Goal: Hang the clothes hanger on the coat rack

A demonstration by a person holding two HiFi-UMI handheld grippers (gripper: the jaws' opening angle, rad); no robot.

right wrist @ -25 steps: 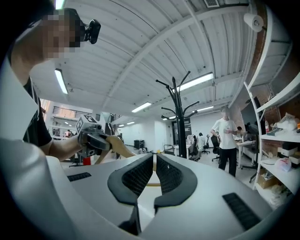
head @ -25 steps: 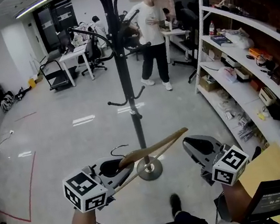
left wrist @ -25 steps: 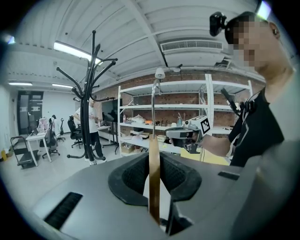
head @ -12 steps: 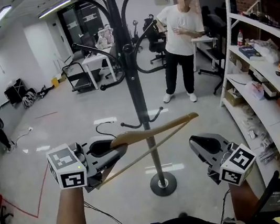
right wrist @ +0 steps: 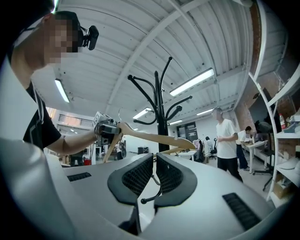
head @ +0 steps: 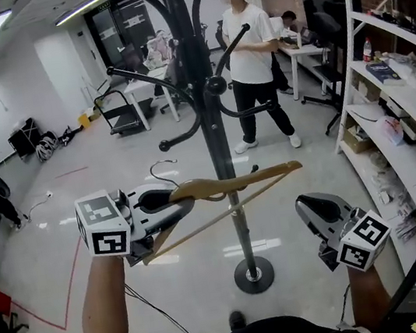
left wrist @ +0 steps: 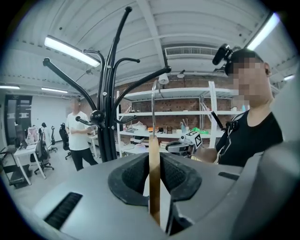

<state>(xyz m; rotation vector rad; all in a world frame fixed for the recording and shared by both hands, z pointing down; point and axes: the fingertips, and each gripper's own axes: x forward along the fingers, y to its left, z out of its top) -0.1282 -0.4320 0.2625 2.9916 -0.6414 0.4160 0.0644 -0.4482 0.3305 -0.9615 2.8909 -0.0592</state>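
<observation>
My left gripper (head: 177, 206) is shut on a wooden clothes hanger (head: 242, 181), gripping it near the neck. The hanger's shoulder reaches right across the black coat rack's pole (head: 214, 129), and its wire hook (head: 162, 166) points up and back toward the left. In the left gripper view the hanger (left wrist: 153, 159) stands edge-on between the pads, with the coat rack (left wrist: 108, 117) to the left. My right gripper (head: 316, 211) floats lower right of the pole, shut and empty. The right gripper view shows its jaws (right wrist: 154, 161) together, and beyond them the hanger (right wrist: 157, 138) and the coat rack (right wrist: 161, 110).
The rack's round base (head: 254, 275) stands on the grey floor just ahead. A person in a white shirt (head: 250, 52) stands behind the rack. White shelving (head: 401, 90) full of items lines the right side. Desks, chairs and a cart (head: 118, 109) stand at the back left.
Both grippers have risen and come closer to the coat rack. The hanger has lifted with the left gripper and now crosses the pole higher up. The person behind has shifted.
</observation>
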